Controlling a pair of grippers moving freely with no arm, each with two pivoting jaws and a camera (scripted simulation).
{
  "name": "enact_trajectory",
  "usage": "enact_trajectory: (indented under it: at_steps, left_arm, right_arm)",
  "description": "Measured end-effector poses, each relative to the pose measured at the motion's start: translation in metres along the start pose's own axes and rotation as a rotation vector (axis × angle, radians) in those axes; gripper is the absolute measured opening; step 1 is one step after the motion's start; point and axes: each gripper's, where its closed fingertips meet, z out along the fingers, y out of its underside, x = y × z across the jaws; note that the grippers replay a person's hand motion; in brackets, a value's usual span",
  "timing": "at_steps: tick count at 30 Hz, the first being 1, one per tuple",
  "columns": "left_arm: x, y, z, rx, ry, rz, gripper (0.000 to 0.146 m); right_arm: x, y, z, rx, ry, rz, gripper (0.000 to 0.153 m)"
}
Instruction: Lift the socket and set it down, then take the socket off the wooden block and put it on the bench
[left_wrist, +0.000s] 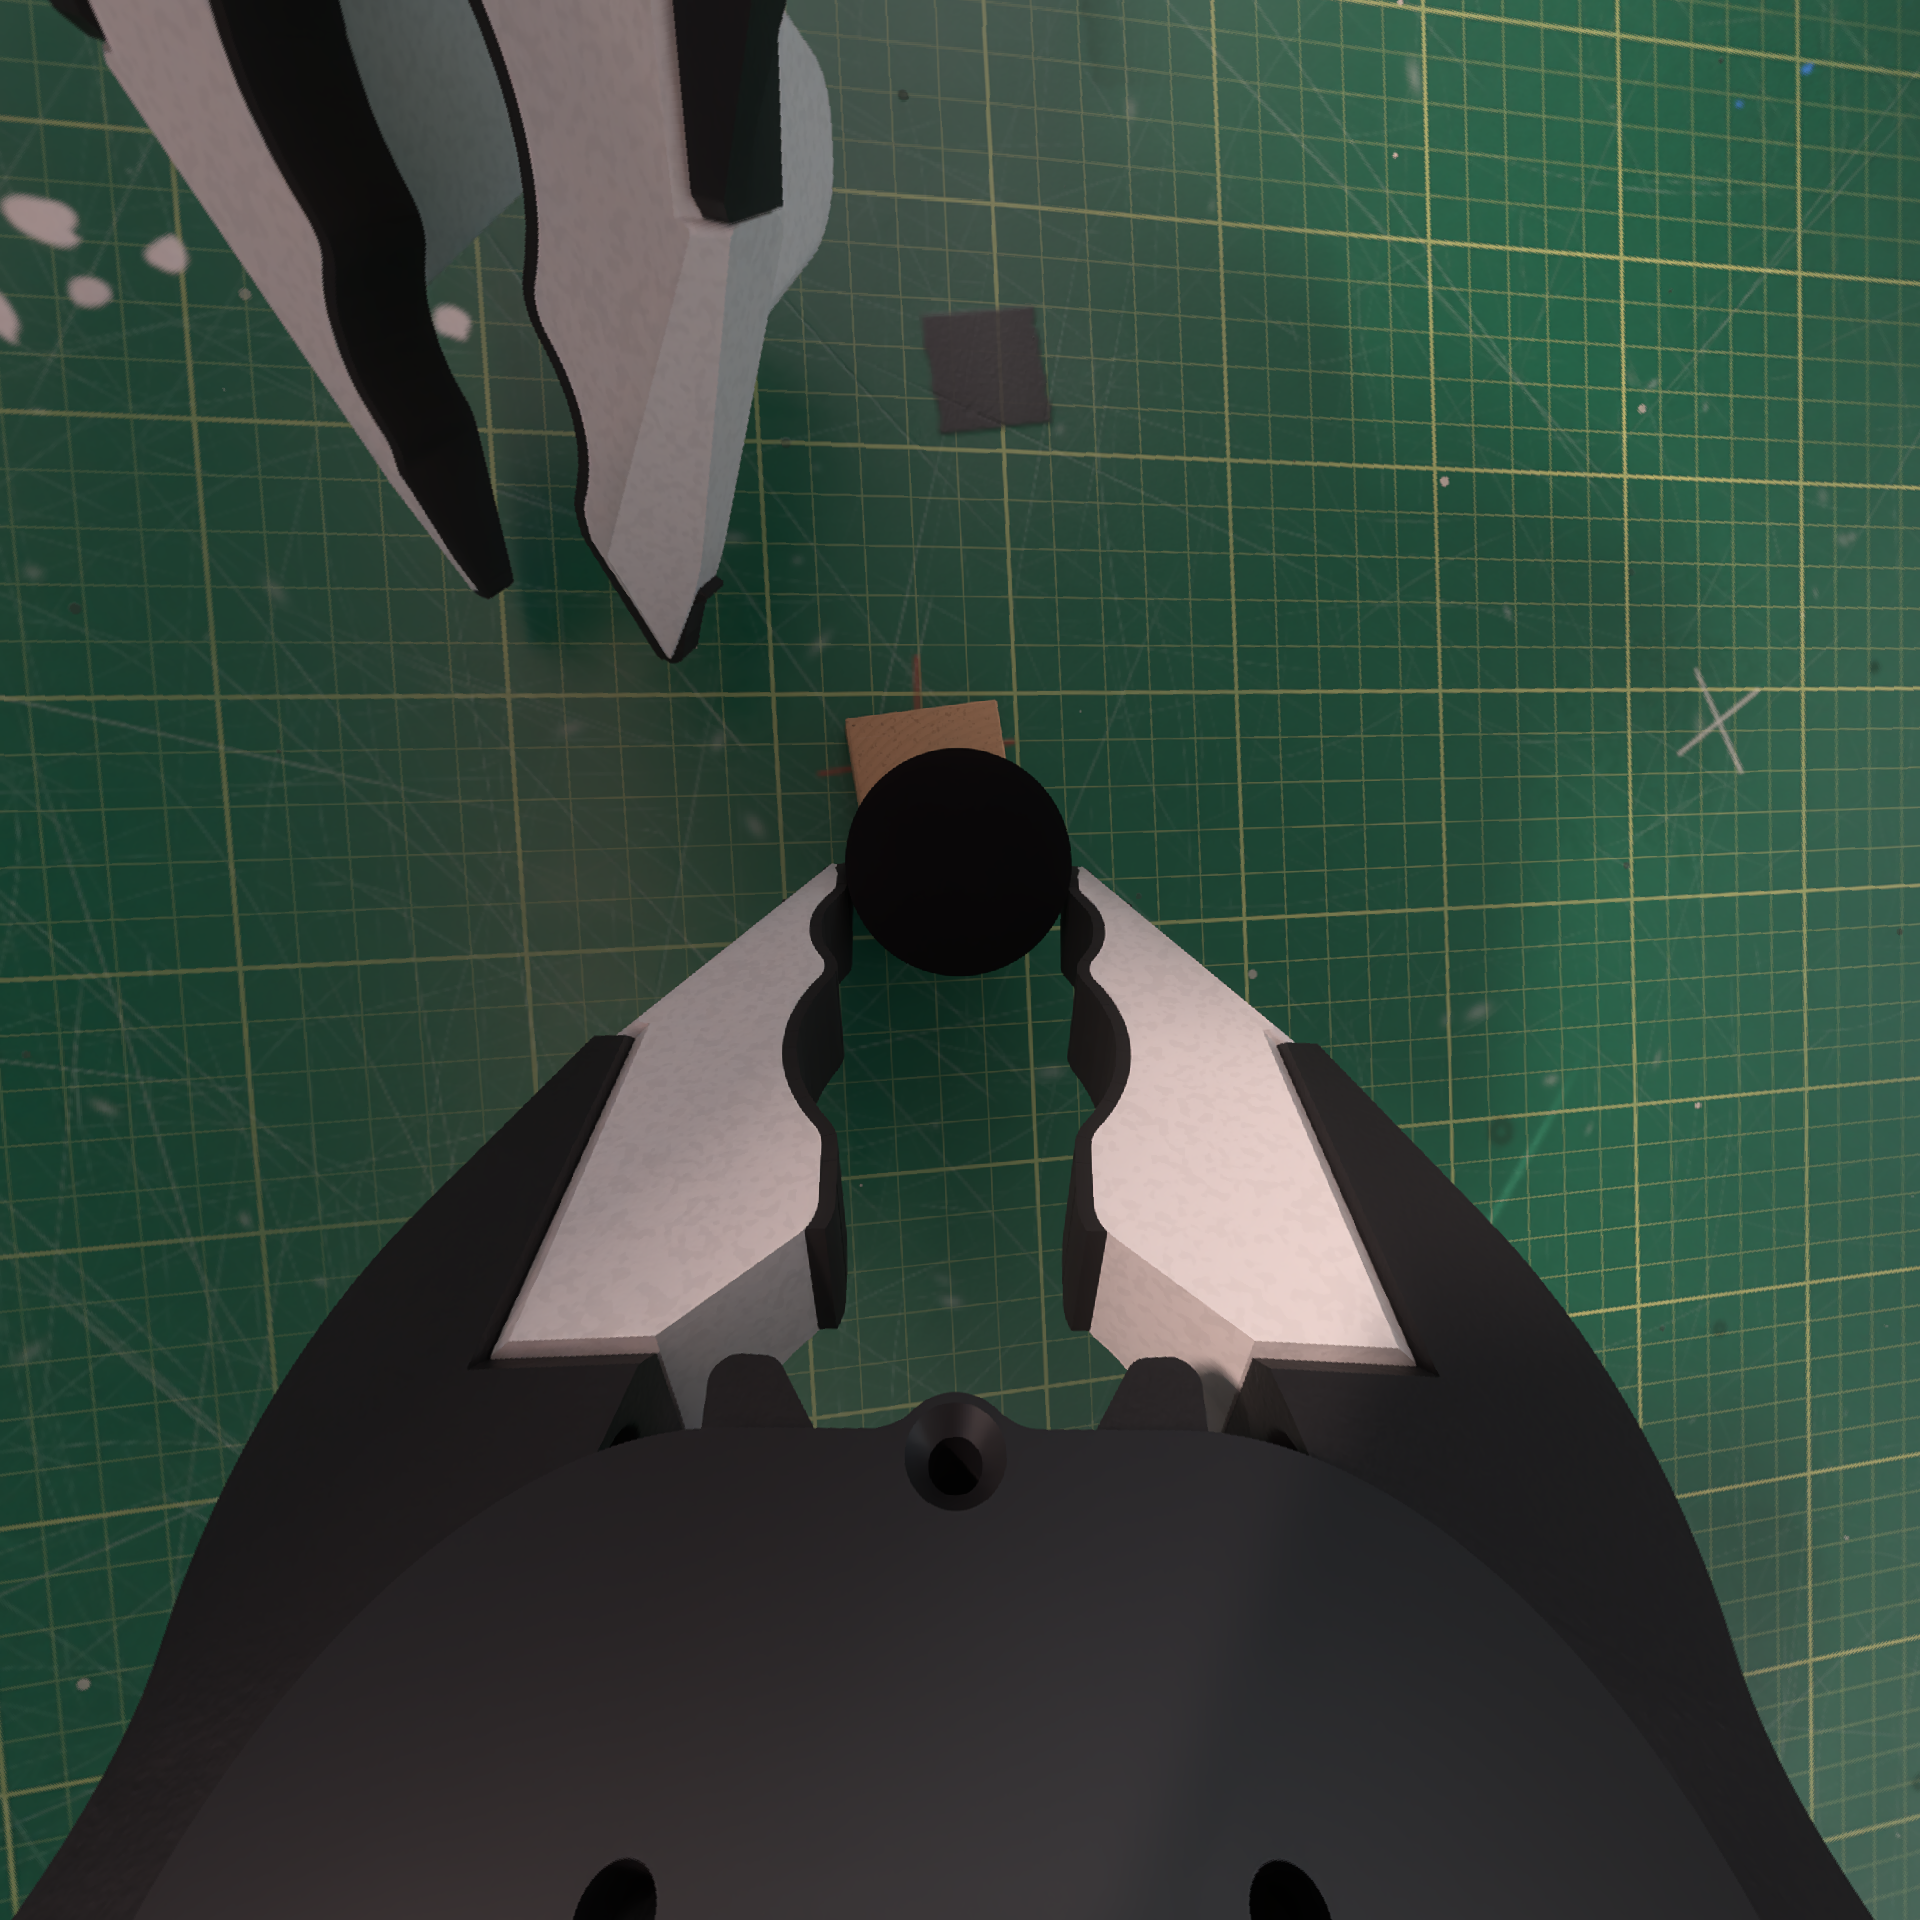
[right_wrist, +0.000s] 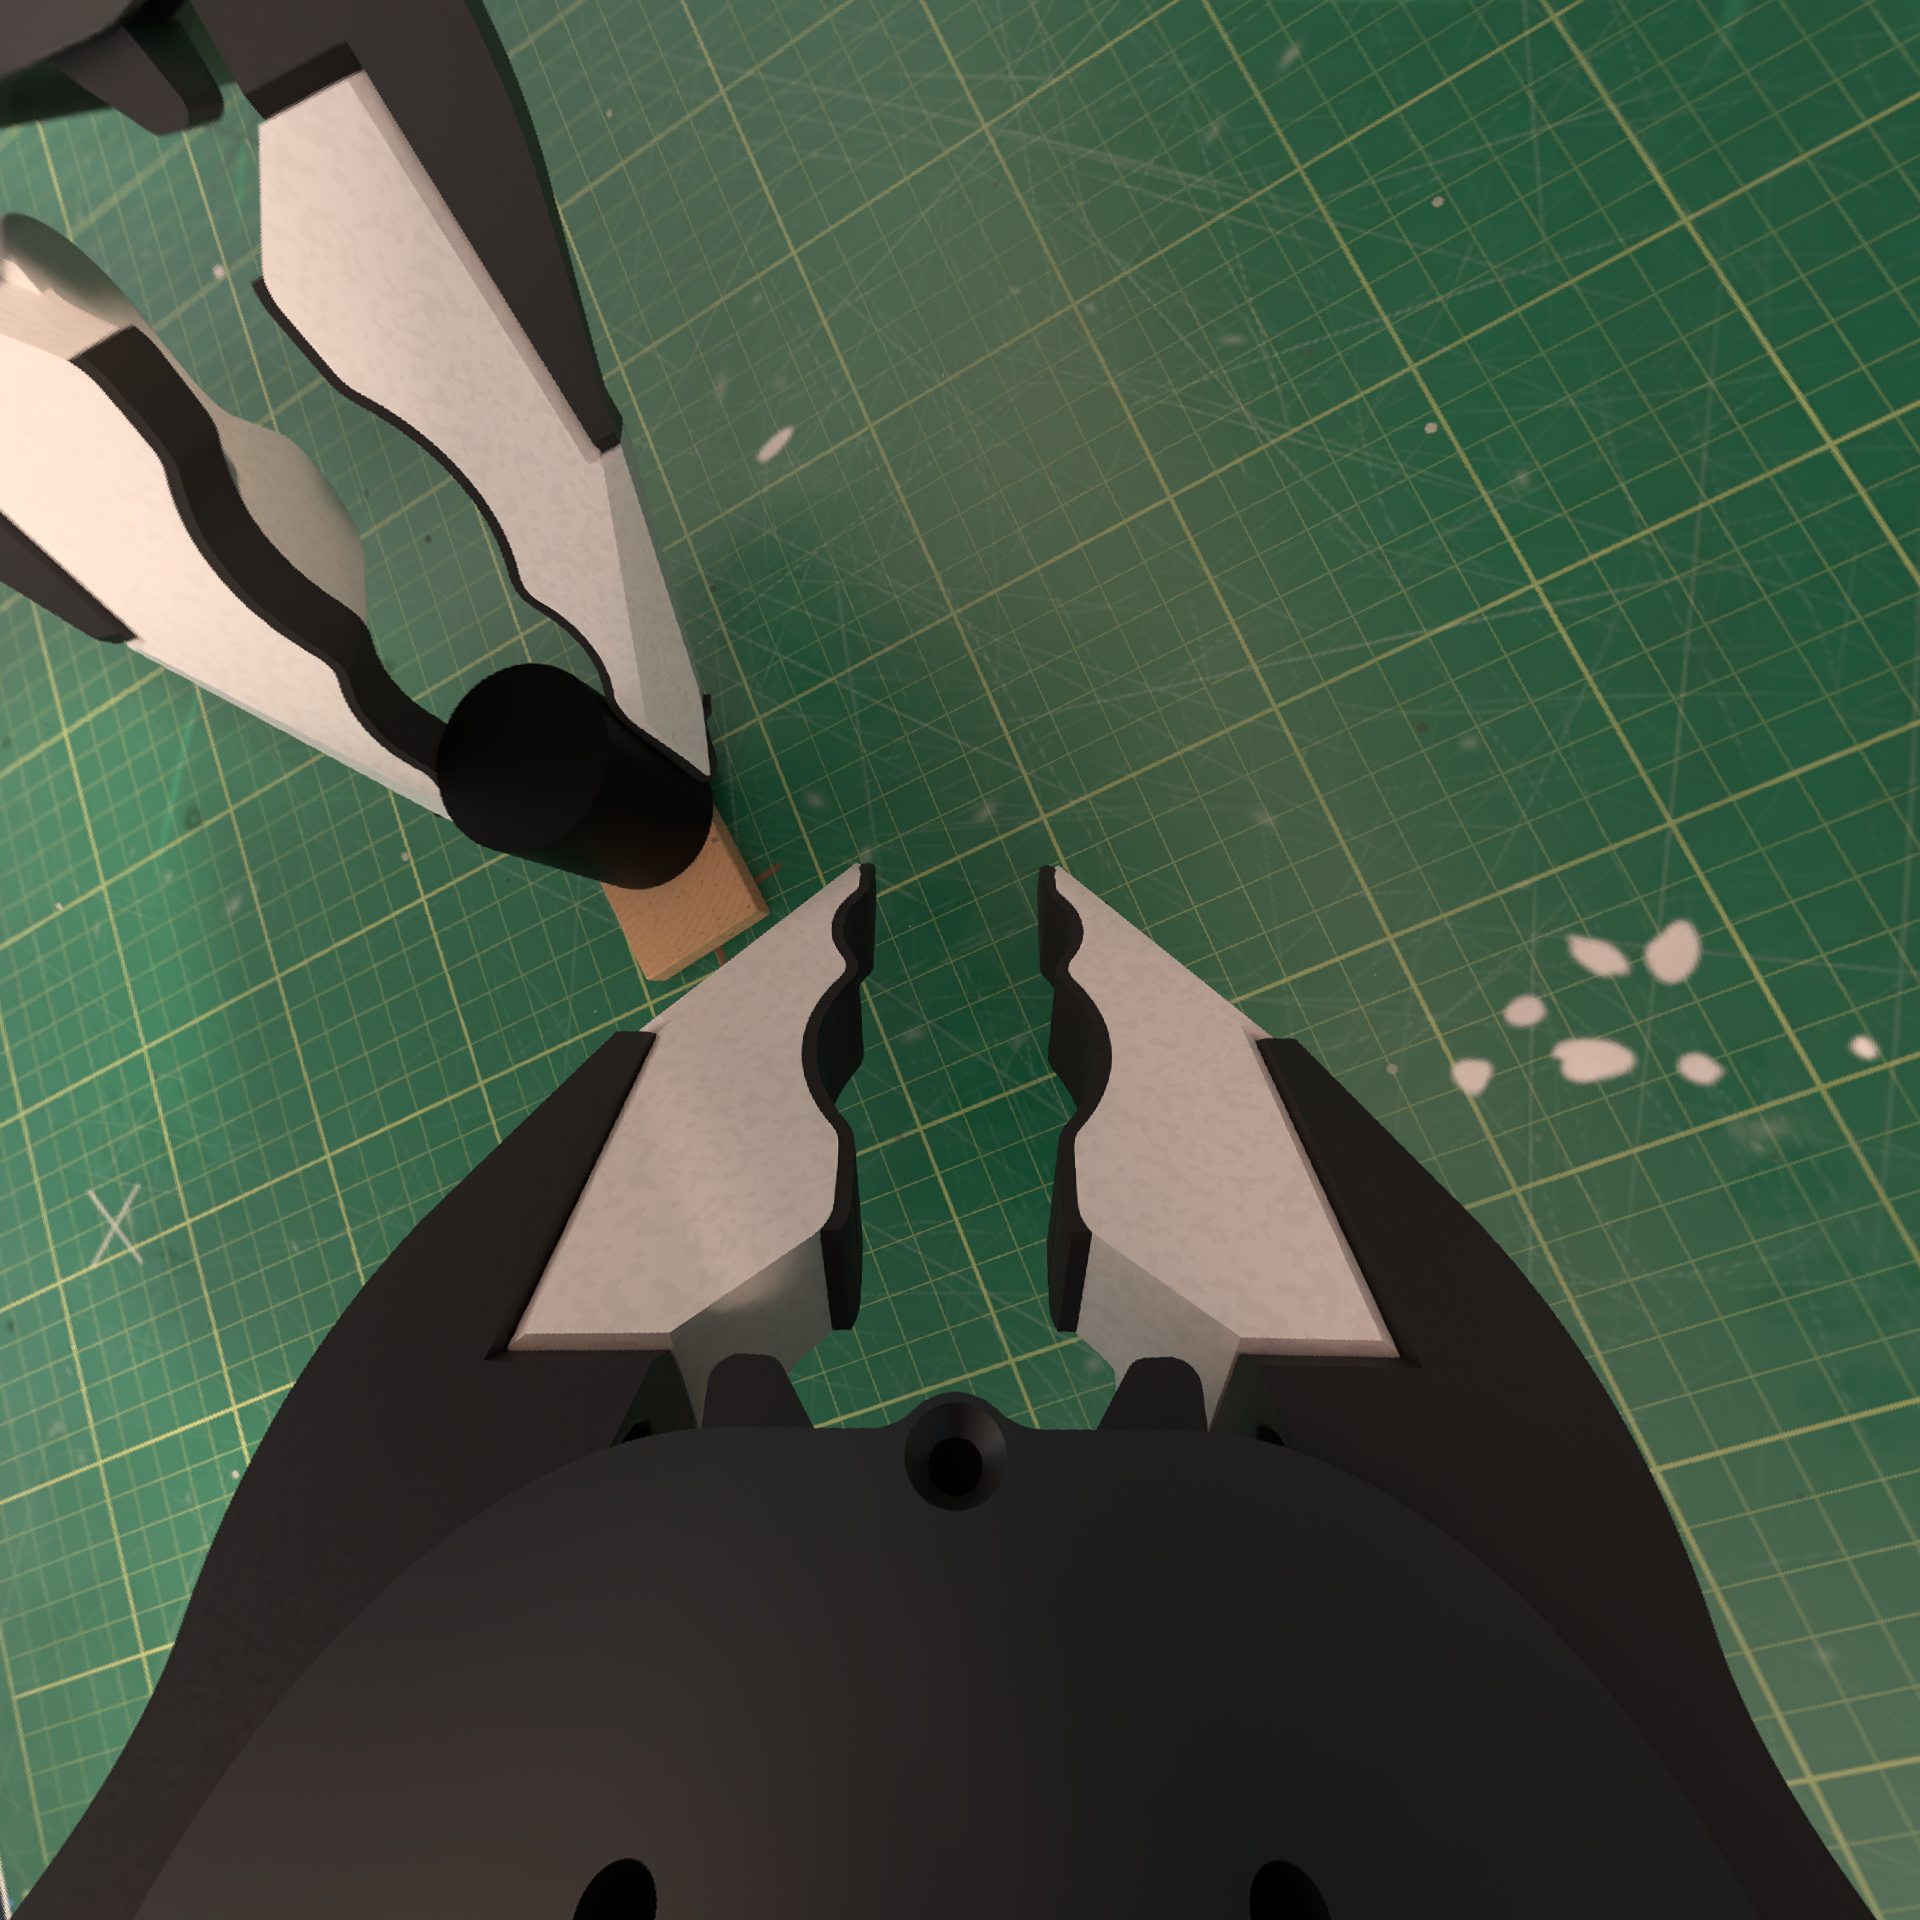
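Most of the wooden block (left_wrist: 923, 740) is hidden beneath the black socket (left_wrist: 957, 862) in the left wrist view, so that only its far end is seen; whether the socket rests on it or is raised clear cannot be told there. In the right wrist view the block's (right_wrist: 694, 912) near end alone is shown, and the socket's (right_wrist: 566, 774) underside is concealed. The right gripper (left_wrist: 592, 623) is cut off by the top edge in the left wrist view. The left gripper's (right_wrist: 582, 748) body is cut off by the upper left corner.
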Motion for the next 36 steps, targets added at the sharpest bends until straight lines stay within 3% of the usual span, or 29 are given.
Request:
enact_trajectory:
  at_steps: [11, 18, 23, 26, 36]
  left_arm:
    - [0.007, 0.017, -0.008, -0.097, 0.066, 0.123, 0.040]
    - [-0.002, 0.030, -0.015, -0.140, 0.041, 0.175, 0.040]
    - [-0.010, 0.033, -0.023, -0.132, 0.006, 0.141, 0.040]
    - [-0.012, 0.034, -0.024, -0.135, -0.017, 0.128, 0.053]
    - [-0.013, 0.031, -0.017, -0.111, -0.069, 0.022, 0.063]
  right_arm:
    - [-0.003, -0.001, 0.010, -0.011, 0.001, 0.004, 0.033]
    - [-0.003, 0.000, 0.013, -0.049, 0.128, -0.066, 0.032]
    - [-0.010, 0.000, 0.014, -0.041, 0.172, -0.033, 0.028]
    - [-0.012, 0.000, 0.015, -0.015, 0.158, 0.014, 0.025]
    - [-0.019, -0.006, 0.007, 0.060, 0.035, 0.065, 0.003]
